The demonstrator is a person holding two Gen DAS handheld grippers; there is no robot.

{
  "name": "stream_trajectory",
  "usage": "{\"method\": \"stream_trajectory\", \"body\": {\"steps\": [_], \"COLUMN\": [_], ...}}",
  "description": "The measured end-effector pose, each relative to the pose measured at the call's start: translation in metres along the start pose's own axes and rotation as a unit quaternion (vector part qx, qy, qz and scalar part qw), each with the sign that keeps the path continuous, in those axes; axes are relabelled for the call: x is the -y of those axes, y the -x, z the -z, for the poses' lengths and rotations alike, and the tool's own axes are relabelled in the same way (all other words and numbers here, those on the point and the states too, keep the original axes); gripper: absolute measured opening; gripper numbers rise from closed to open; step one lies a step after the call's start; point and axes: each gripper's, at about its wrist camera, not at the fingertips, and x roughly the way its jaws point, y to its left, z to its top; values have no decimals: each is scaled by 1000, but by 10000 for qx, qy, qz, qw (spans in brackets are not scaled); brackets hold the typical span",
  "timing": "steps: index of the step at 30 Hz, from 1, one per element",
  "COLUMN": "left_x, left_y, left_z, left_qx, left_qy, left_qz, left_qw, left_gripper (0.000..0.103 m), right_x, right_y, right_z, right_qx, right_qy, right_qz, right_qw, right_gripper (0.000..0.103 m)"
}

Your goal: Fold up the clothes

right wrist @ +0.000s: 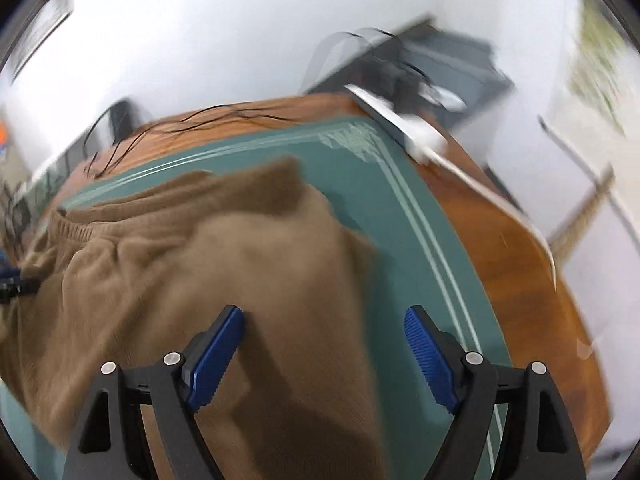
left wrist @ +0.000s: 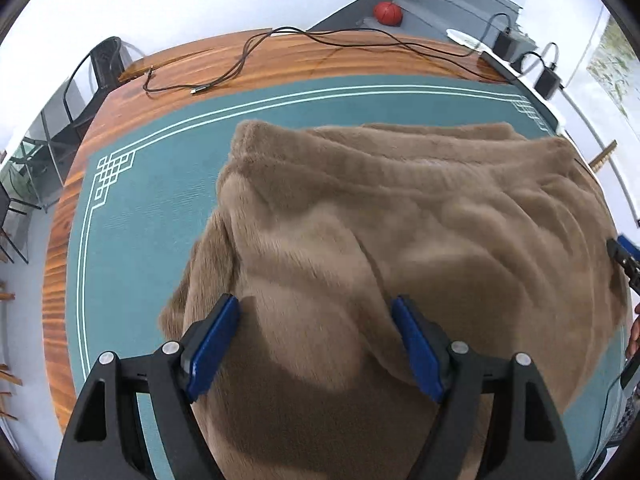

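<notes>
A brown fuzzy garment [left wrist: 380,216] lies spread and rumpled on a teal mat [left wrist: 152,200]. My left gripper [left wrist: 316,308] hovers open just above the garment's near part, blue pads apart with nothing between them. In the right wrist view, which is motion-blurred, the same garment [right wrist: 180,272] fills the lower left over the teal mat [right wrist: 400,216]. My right gripper [right wrist: 324,320] is open above the garment's right edge, its left fingertip [right wrist: 228,328] over cloth and its right fingertip [right wrist: 420,332] over the mat. The right gripper's tip [left wrist: 624,260] shows at the left view's right edge.
The mat lies on a wooden table [left wrist: 280,64] with black cables [left wrist: 224,76] across its far side. Chargers [left wrist: 544,76] and a white object [left wrist: 464,37] sit at the far right corner. Grey stairs with an orange ball [left wrist: 387,13] stand behind. Chairs [left wrist: 64,120] stand left of the table.
</notes>
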Motion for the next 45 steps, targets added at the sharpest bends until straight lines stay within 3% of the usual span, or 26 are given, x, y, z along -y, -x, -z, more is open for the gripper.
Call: {"method": "stream_trajectory", "body": {"steps": [5,14,19,25,32,38,40,42,45], "left_x": [15,46,55,59,63,82,93,106,125], "left_y": [14,32,30,32,37,38,38,39,42], "left_z": [7,12,20,24,22,16,12,6,-4], "left_qx": [19,90,-23,-79,-83,-141,-143,-166,-200], "left_qy": [34,-121,-115,-46,-30,-115,-182,-226,-255], "left_qz": [134,313,380,500,616,841,915,1043,1333], "left_qw": [9999,9994,9992,9987,9981,9963,9955,9942,9905], "left_gripper": [82,82,82,82,82,82,82,82,82], "right_x": [41,49,47,43,25,31,32,33,37], "right_y": [17,30,33,28,9,-3,-6,-8,-9], "right_z": [29,72,88,90,80,77,76,76,79], "right_qx": [-197,-515,-681,-597,-358,-220,-221,-277,-323], "right_qy": [-797,-2082,-2318,-2590,-2973,-3527,-3620,-3644,-3762], "right_qz": [-332,-1254,-1371,-1520,-1963,-2354,-2426,-2440,-2593], "right_qw": [9961,9686,9606,9520,9337,9054,8998,8983,8889], "right_gripper": [84,84,84,84,84,84,80,67,63]}}
